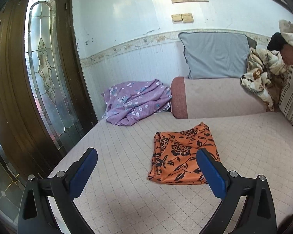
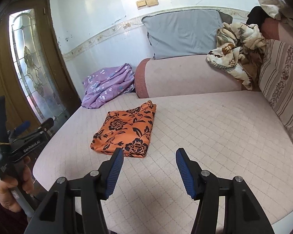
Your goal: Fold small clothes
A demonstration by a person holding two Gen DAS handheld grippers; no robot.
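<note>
Lying folded near the sofa's left edge, the orange floral garment [image 1: 182, 154] sits untouched; left claw [image 1: 146, 159] and right claw [image 2: 149, 157] hover spread, empty.

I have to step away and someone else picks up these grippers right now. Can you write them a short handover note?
Left gripper: open, empty.
Right gripper: open, empty.
Orange floral garment: lies folded in a flat rectangle on the quilted sofa seat, ahead of both grippers, neither touching it.
Purple floral cloth: crumpled at the seat's far end by the door.
Done: the orange piece looks folded and released.
Left: probably the purple cloth, if it counts as clothing; the patterned blanket on the armrest also lies loose.
</note>
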